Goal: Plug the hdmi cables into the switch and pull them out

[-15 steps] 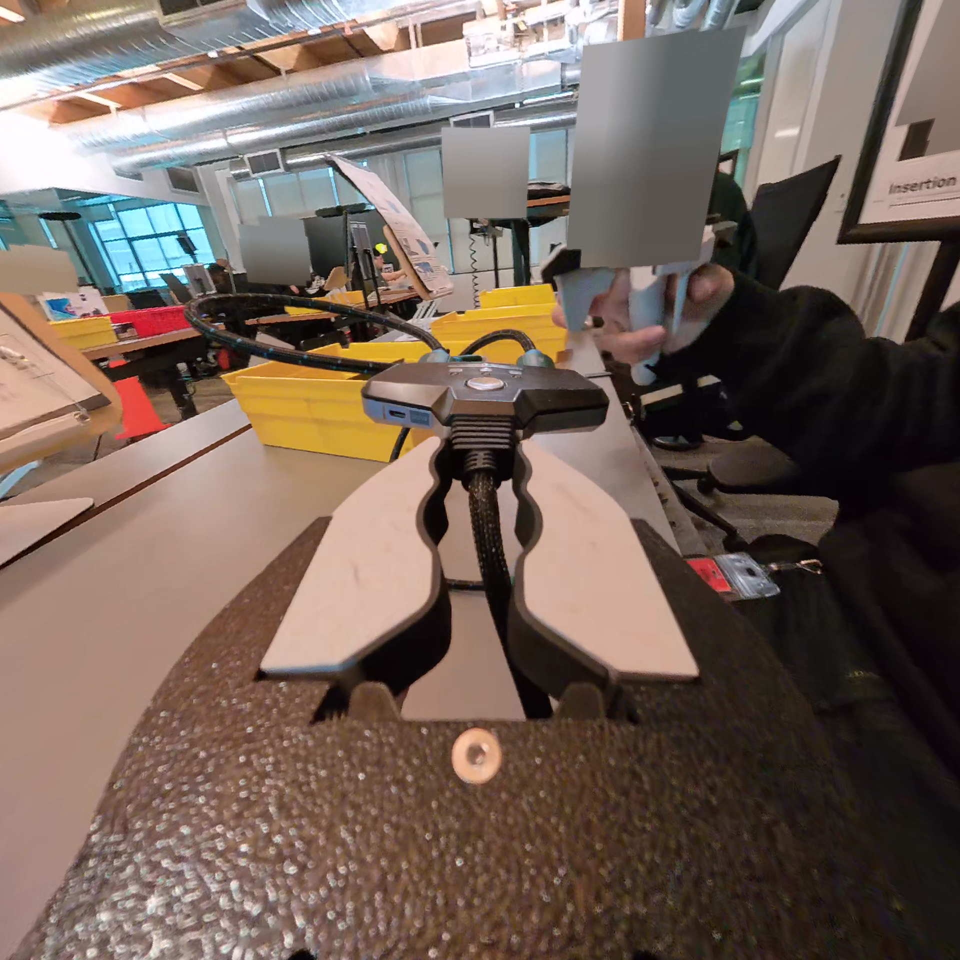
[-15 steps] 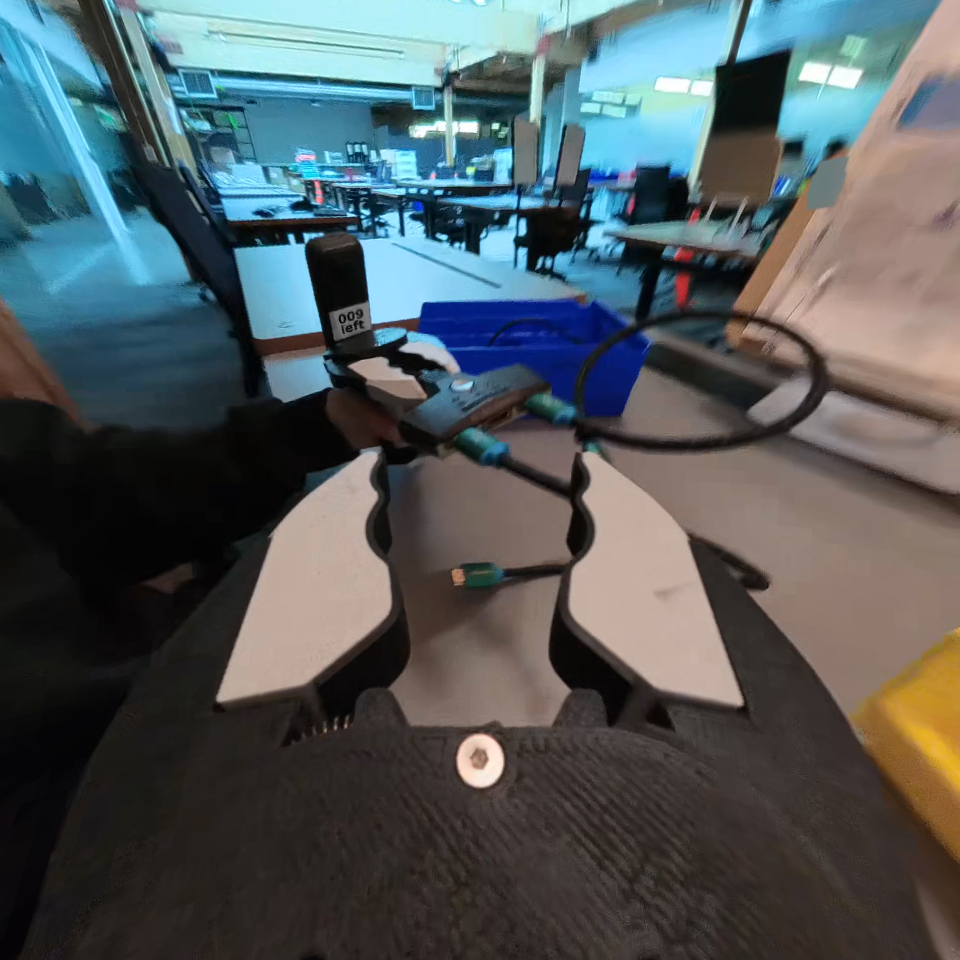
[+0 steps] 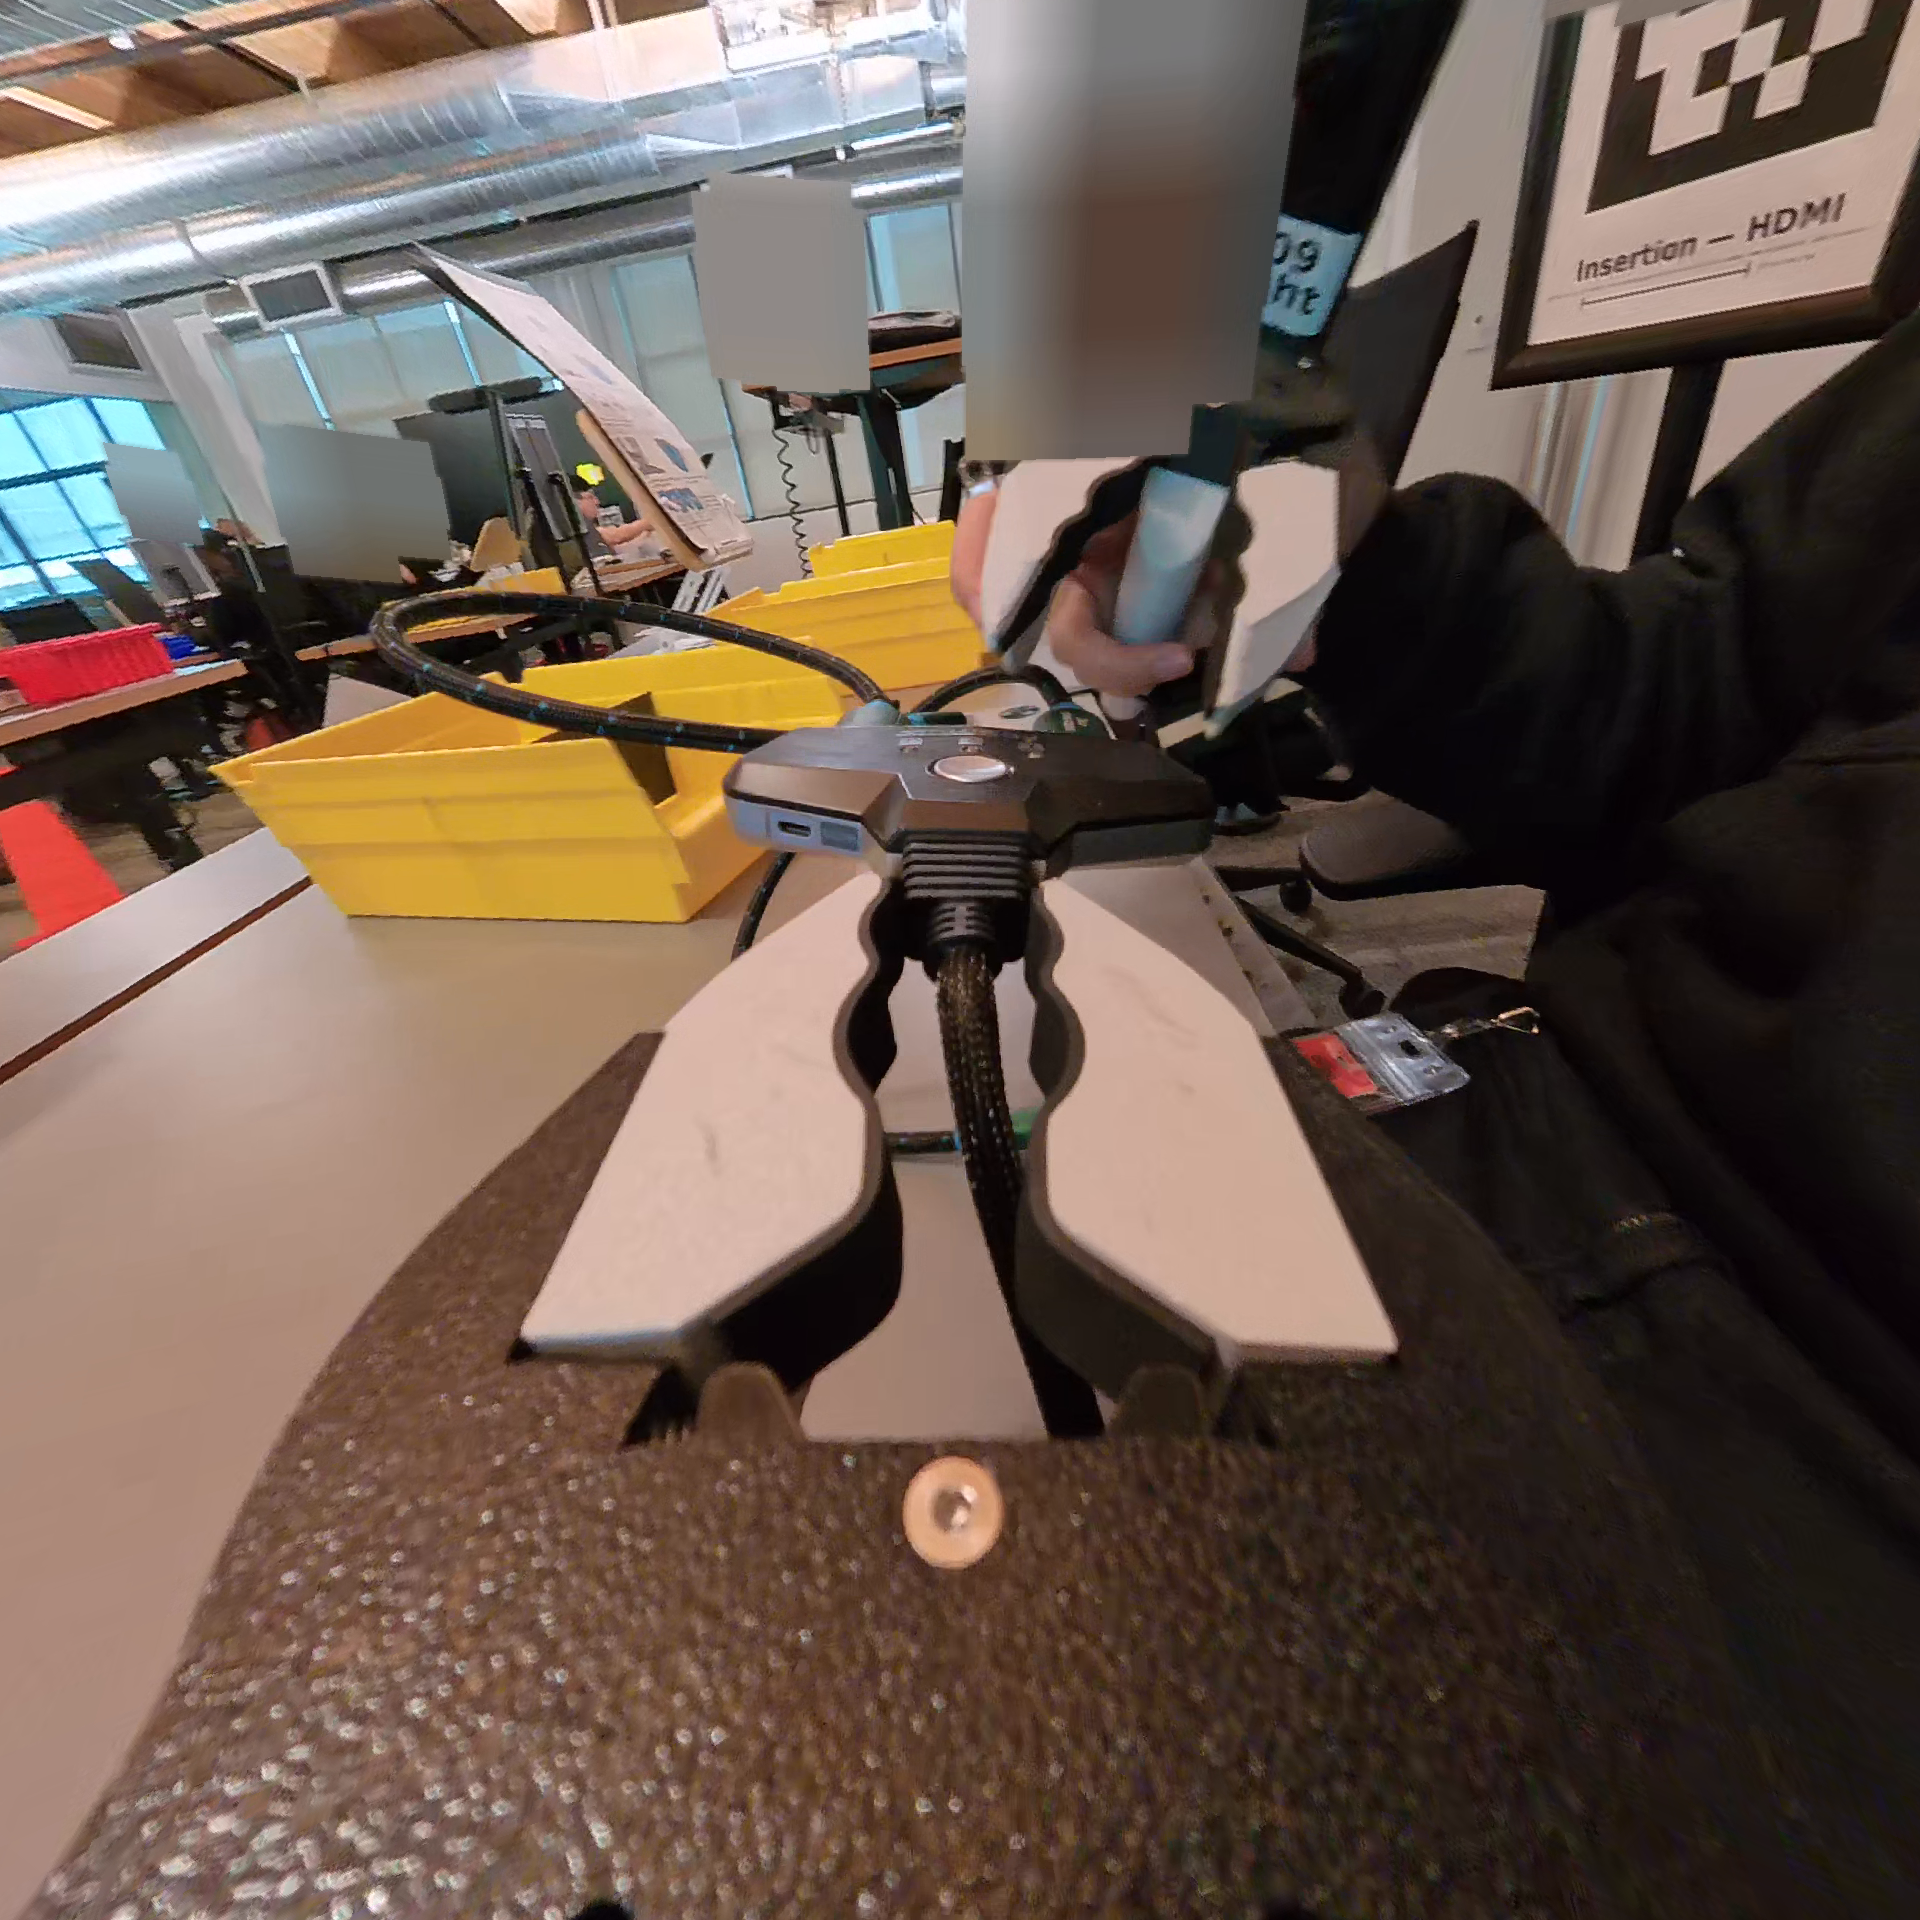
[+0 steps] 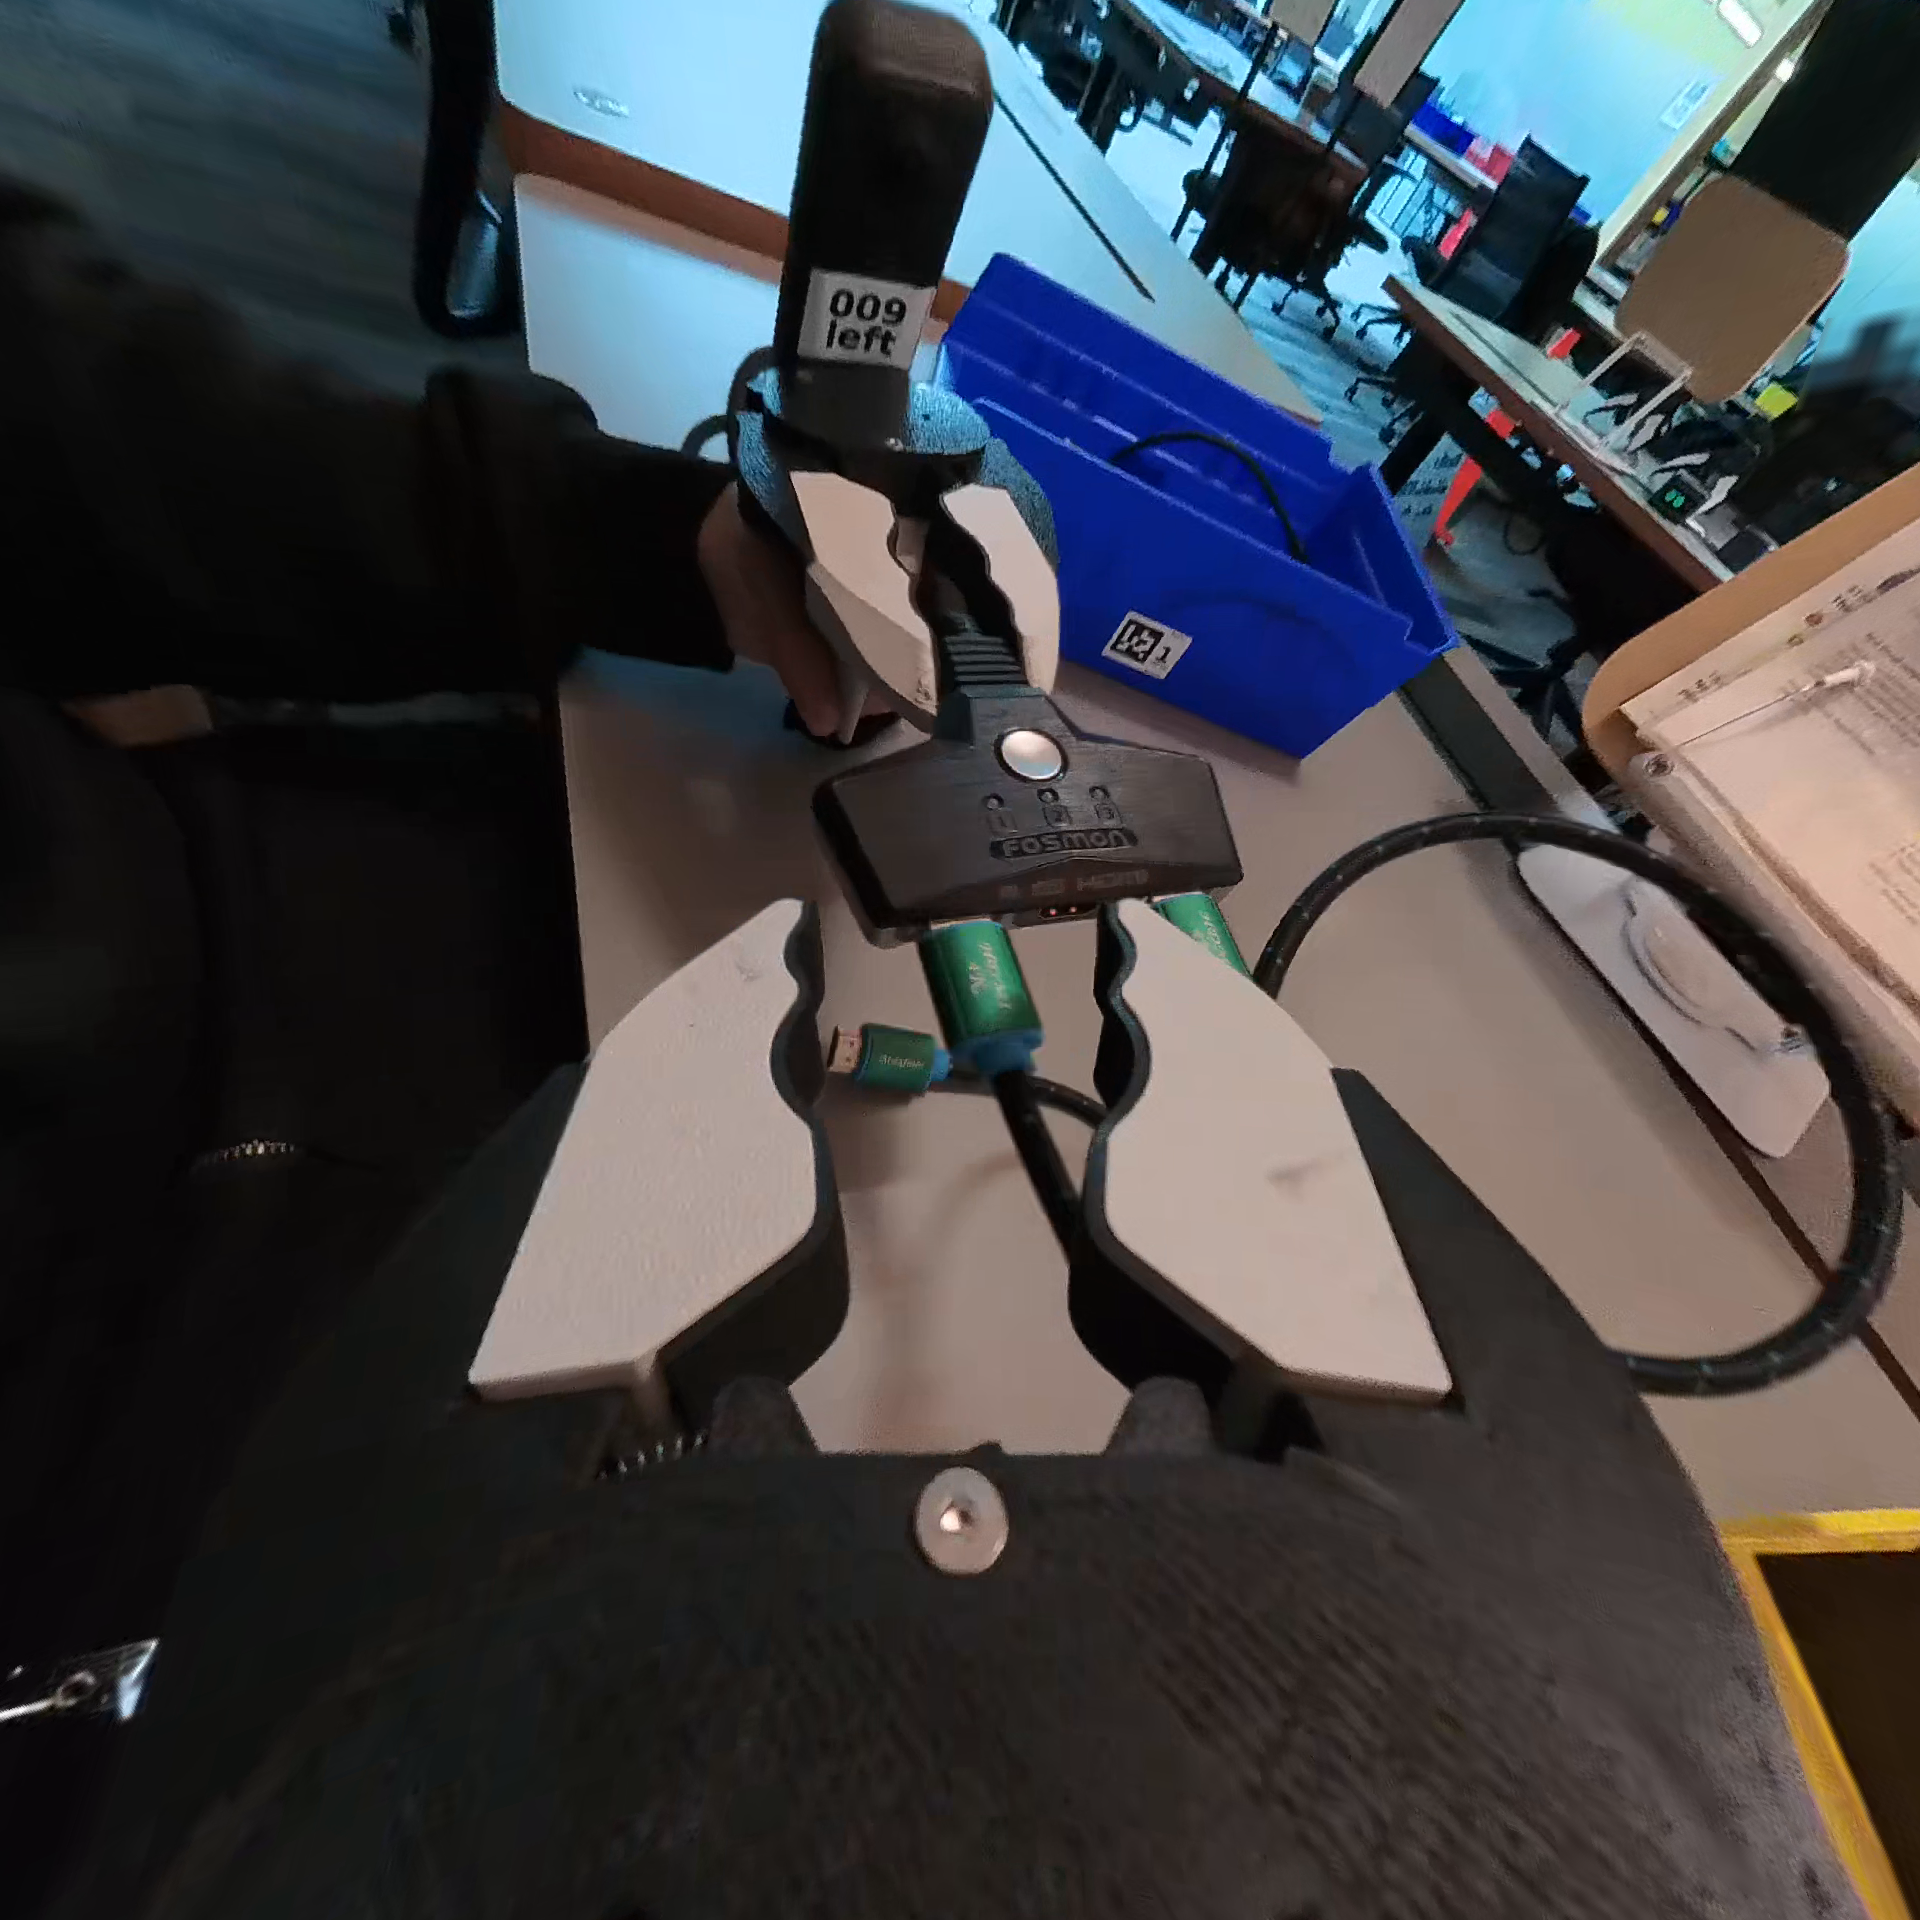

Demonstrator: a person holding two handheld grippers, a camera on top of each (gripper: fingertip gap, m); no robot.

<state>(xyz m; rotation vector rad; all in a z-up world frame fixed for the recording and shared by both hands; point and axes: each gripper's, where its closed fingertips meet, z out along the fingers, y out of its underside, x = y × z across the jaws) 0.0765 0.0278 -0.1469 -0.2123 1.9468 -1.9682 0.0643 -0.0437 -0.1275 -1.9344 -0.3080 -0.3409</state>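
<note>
The left tool (image 3: 961, 914) is pinched on the ribbed strain relief at the rear of the black HDMI switch (image 4: 1029, 831), with the switch's braided pigtail (image 3: 977, 1049) running back between its two fingers; the switch is held off the table (image 3: 260, 1143), just ahead of that tool's fingertips. The right tool (image 4: 951, 951) faces the switch's port side with its fingers spread, gripping nothing. Between its fingertips sits a green-shelled HDMI plug (image 4: 977, 987), seated in the left port as seen from the right tool. A second green plug (image 4: 1200, 925) sits in the right port, partly hidden behind that tool's right finger. The middle port (image 4: 1055, 914) looks empty. A third green plug (image 4: 894, 1060) lies loose on the table below, just inside the right tool's left finger. A thick braided cable (image 4: 1766, 997) loops off to that tool's right. Judgement: two of three plugs appear seated and one is out, so the task is mid-course. Whether this is the plugging or the pulling phase cannot be told from these views. The spread right tool, lined up on the left plug, suggests a grasp on it is next. Remaining work: at minimum, the two seated plugs have to come out.
</note>
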